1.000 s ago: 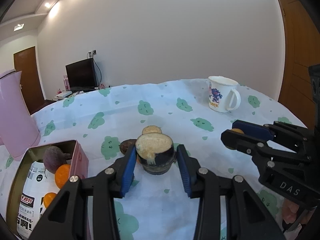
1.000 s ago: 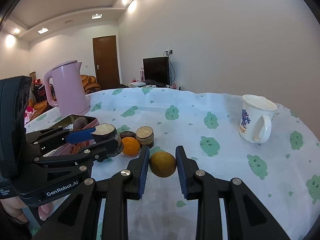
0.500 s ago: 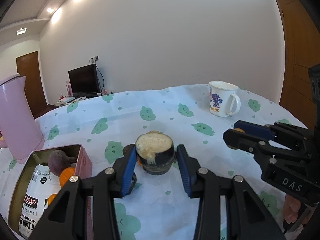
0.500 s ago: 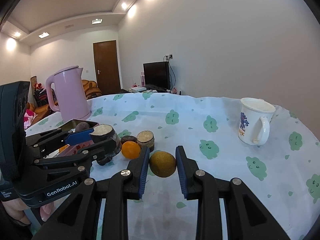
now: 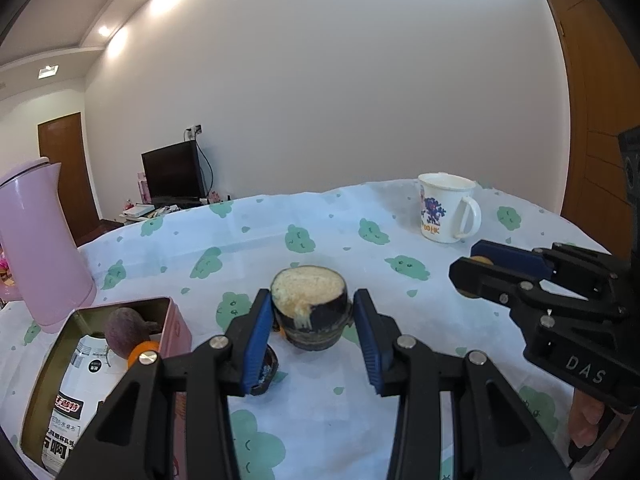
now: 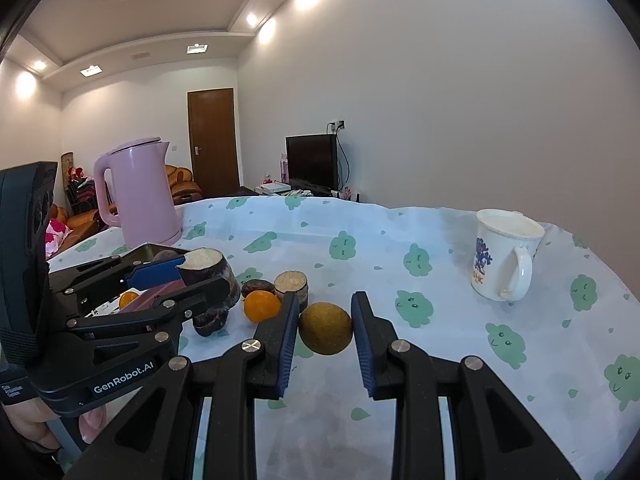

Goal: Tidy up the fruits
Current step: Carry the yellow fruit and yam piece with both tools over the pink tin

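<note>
My left gripper (image 5: 312,300) is shut on a dark-skinned cut piece (image 5: 308,320) with a pale top, held above the tablecloth. The right wrist view shows that gripper (image 6: 200,276) and the piece (image 6: 206,268) at the left. My right gripper (image 6: 325,312) is shut on a brown-green round fruit (image 6: 326,328); its fingers (image 5: 500,256) enter the left wrist view from the right. On the cloth lie an orange (image 6: 262,306), a second cut piece (image 6: 292,284) and two dark fruits (image 6: 256,286). A pink tin (image 5: 172,320) at the left holds a purple fruit (image 5: 126,332) and an orange (image 5: 142,350).
A pink kettle (image 6: 140,196) stands at the back left, behind the tin. A white printed mug (image 6: 504,256) stands at the back right. The round table carries a white cloth with green prints (image 6: 440,360). A person's hand (image 6: 24,432) grips the left tool.
Both views have tilted up a little, so the table and the fruits on it sit lower in the pictures. Both grips are unchanged.
</note>
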### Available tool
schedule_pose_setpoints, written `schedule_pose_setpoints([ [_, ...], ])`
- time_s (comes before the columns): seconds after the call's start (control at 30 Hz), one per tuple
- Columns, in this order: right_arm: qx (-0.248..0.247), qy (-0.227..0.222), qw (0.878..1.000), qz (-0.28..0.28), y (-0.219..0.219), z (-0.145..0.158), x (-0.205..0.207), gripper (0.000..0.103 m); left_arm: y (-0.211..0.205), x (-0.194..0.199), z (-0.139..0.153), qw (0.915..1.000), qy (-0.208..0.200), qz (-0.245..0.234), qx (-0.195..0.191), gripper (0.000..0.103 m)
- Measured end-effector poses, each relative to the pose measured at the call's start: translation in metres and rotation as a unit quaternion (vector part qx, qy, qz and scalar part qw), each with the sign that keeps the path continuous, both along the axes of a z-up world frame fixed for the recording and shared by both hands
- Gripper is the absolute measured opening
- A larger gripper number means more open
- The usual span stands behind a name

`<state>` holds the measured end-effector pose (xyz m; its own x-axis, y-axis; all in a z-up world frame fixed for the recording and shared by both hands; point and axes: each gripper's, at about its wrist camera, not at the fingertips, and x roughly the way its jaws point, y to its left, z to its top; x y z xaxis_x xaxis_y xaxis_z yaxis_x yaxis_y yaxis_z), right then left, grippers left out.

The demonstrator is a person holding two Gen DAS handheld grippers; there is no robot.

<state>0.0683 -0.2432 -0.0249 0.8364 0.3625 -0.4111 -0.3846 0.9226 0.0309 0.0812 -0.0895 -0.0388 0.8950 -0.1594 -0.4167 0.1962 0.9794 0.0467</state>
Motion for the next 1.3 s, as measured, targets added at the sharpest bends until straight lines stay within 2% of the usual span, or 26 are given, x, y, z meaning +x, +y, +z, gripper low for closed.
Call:
schedule_pose_setpoints([
  [0.77, -0.013, -0.040, 0.999, -0.006, 0.004, 0.007, -0.016, 0.029, 0.001, -0.013, 0.005, 0.9993, -0.031, 0.022, 0.007, 0.043],
  [1.3, -0.012, -0.049, 0.999, -0.007, 0.006, 0.009, -0.018, 0.029, 0.006, -0.023, 0.008, 0.9977, -0.053, 0.041, 0.005, 0.043],
])
